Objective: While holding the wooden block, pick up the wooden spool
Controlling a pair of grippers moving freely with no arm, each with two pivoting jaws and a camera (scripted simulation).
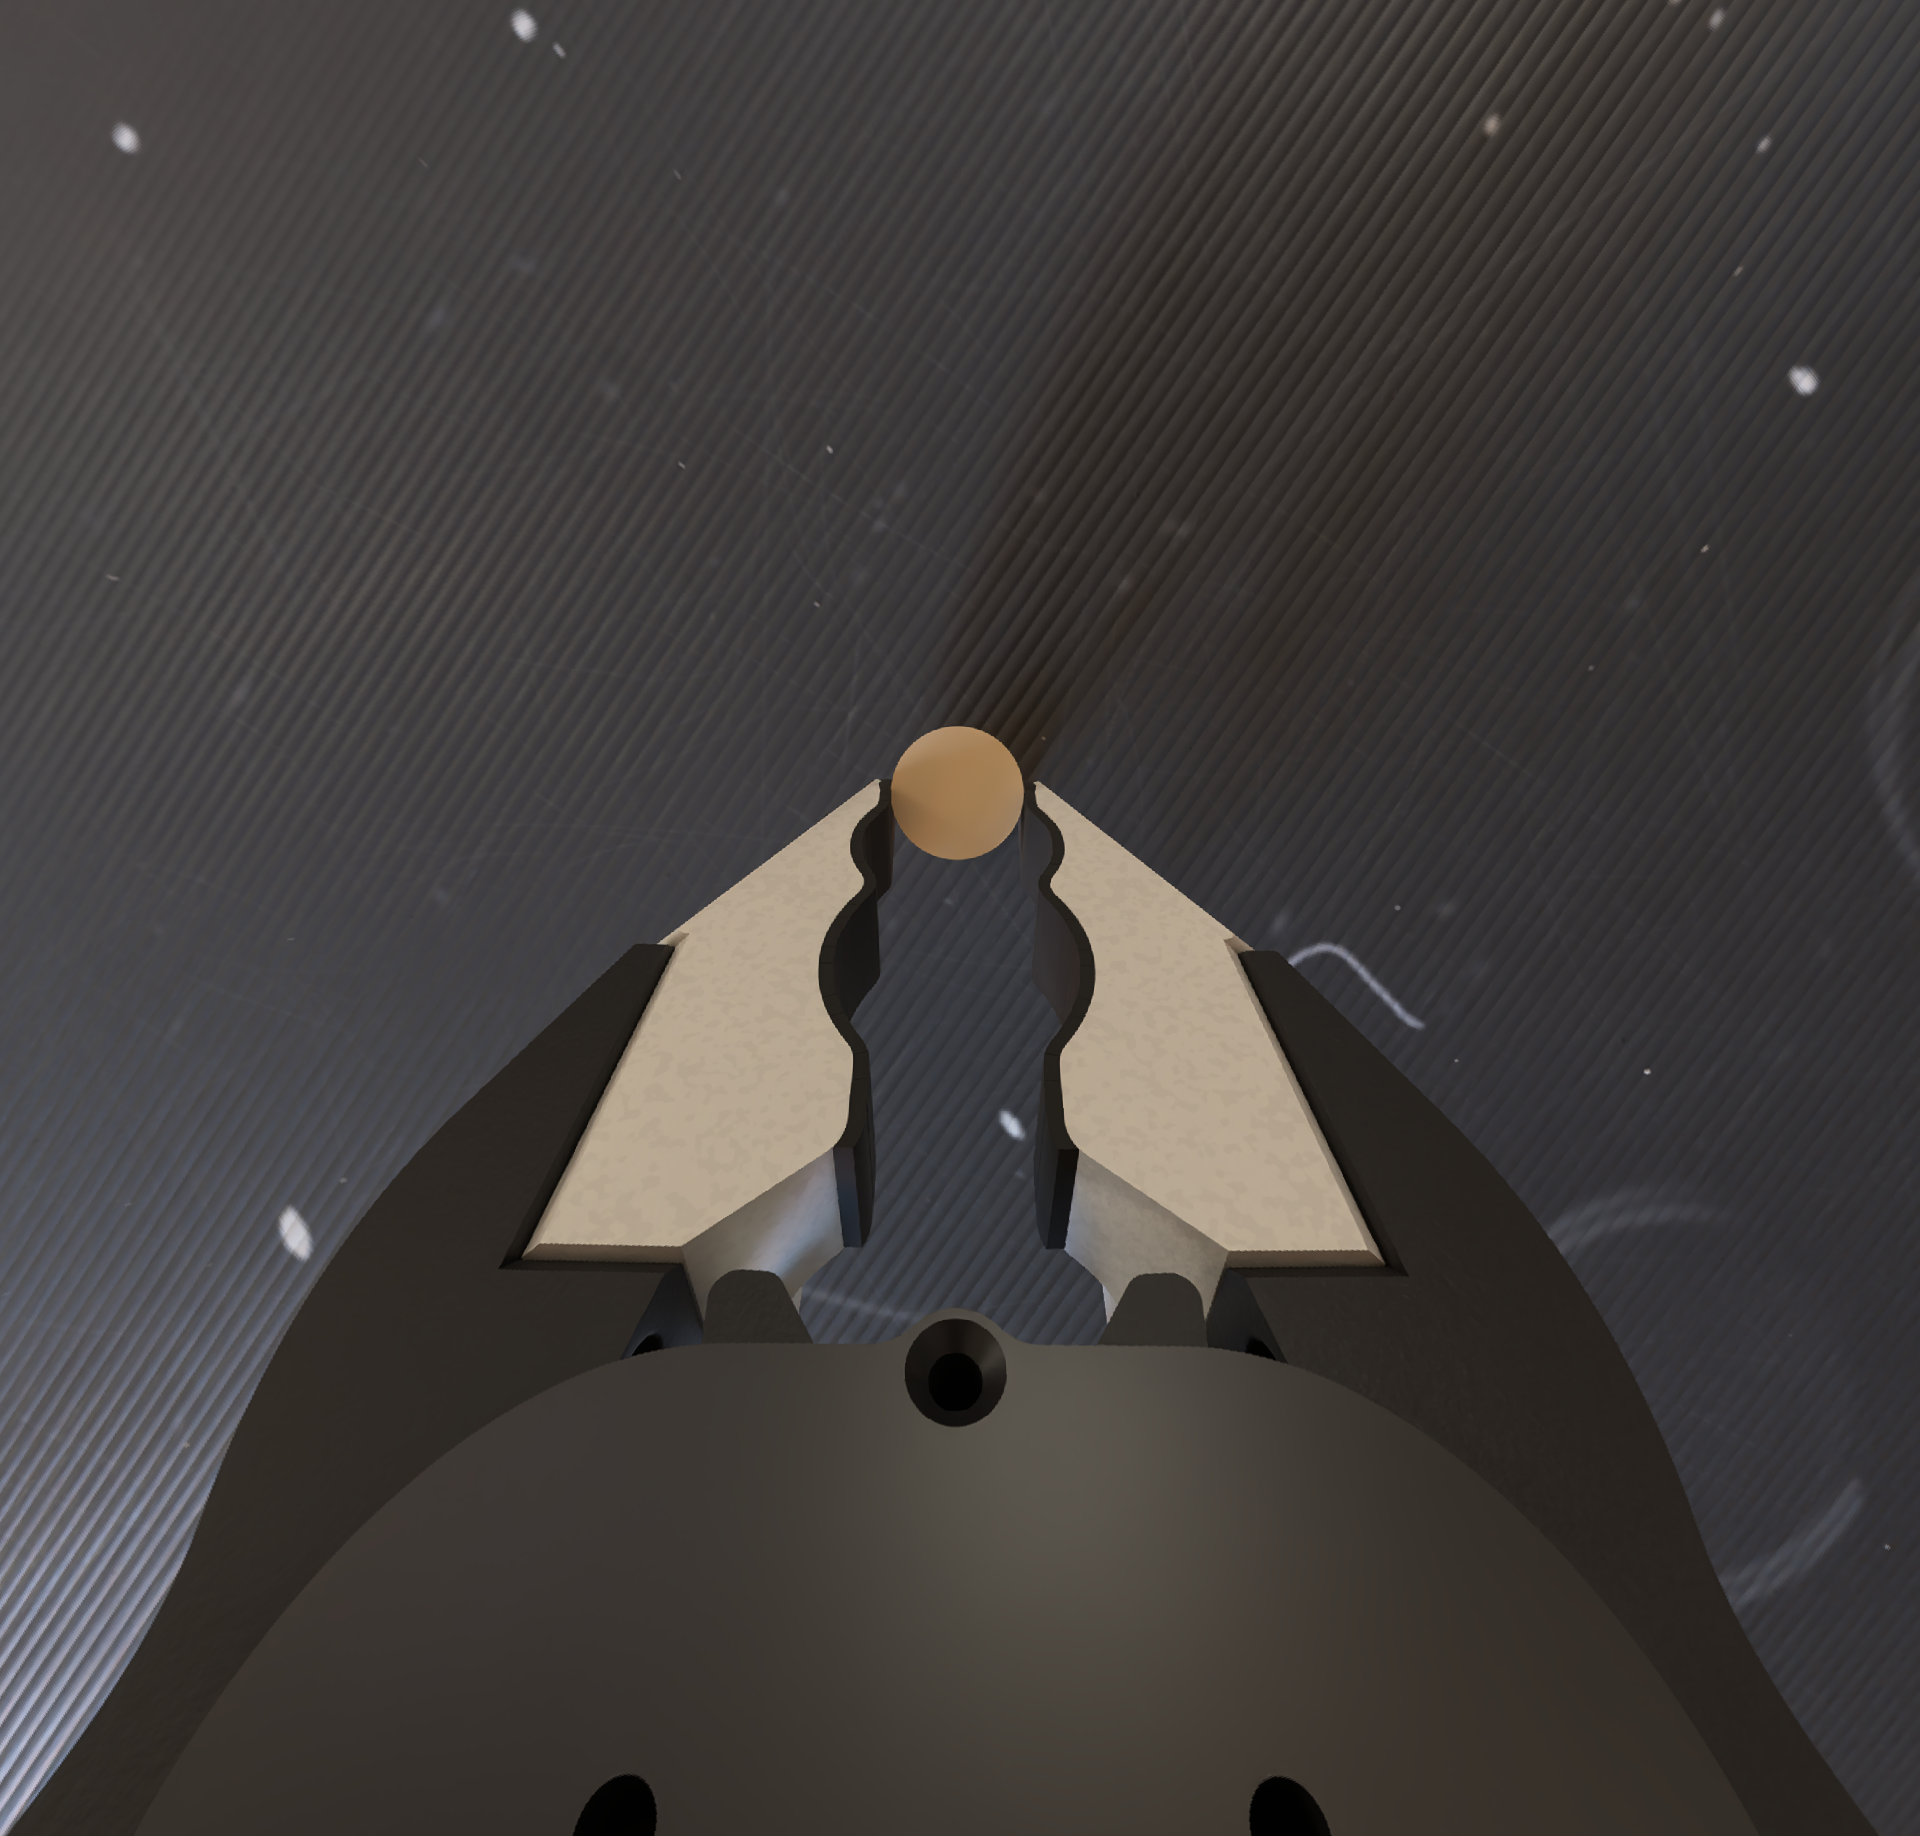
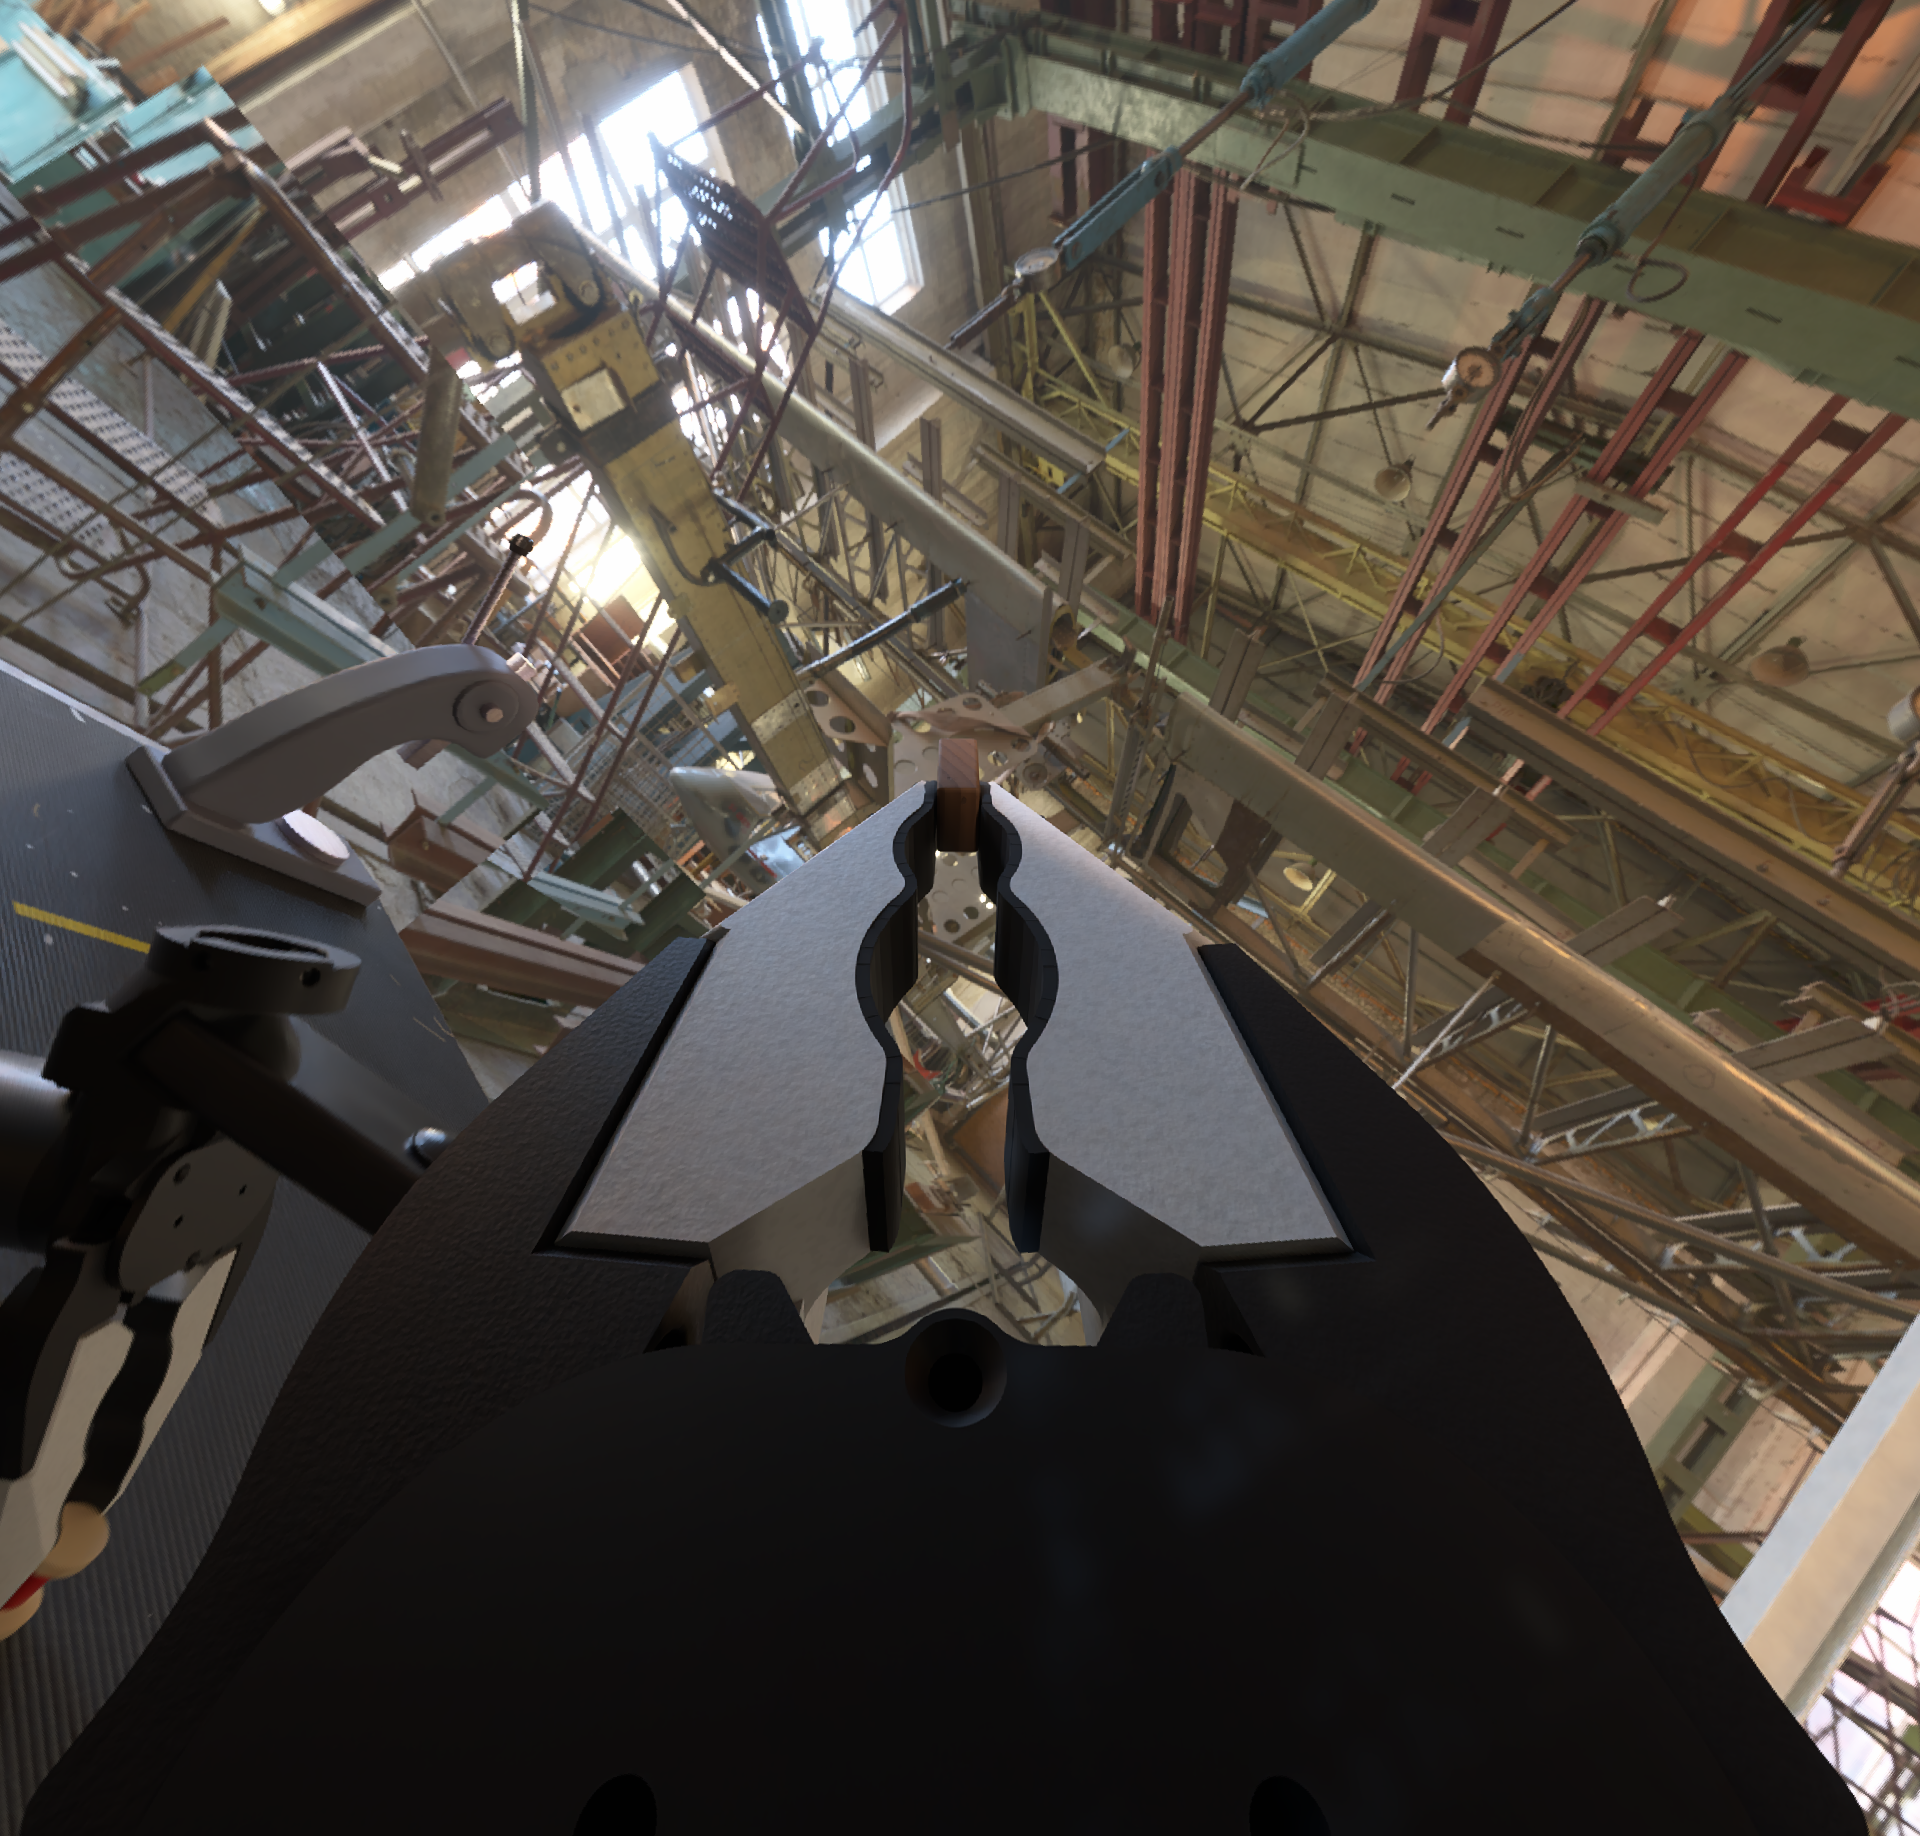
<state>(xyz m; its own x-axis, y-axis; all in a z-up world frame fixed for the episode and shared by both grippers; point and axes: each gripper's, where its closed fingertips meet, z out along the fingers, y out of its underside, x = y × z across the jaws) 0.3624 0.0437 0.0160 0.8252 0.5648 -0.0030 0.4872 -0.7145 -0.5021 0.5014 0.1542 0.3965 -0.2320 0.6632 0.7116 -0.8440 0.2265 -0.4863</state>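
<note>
In the left wrist view my left gripper (image 1: 957, 799) points down at a dark ribbed mat (image 1: 520, 436). Its fingertips press both sides of the wooden spool (image 1: 957, 794), seen end-on as a round tan disc. I cannot tell whether the spool is off the mat. My right gripper (image 2: 957, 815) is tilted up toward a hall roof and is shut on a small brown wooden block (image 2: 957, 799) at its fingertips. The left gripper (image 2: 57, 1511) also shows at the lower left of the right wrist view, with the tan and red spool (image 2: 81, 1545) at its tips.
A grey lever clamp (image 2: 343, 737) stands on the mat (image 2: 83, 851) to the left of my right gripper, near the mat's edge. The mat has white specks and a yellow line (image 2: 83, 929). Beams and pipes fill the background.
</note>
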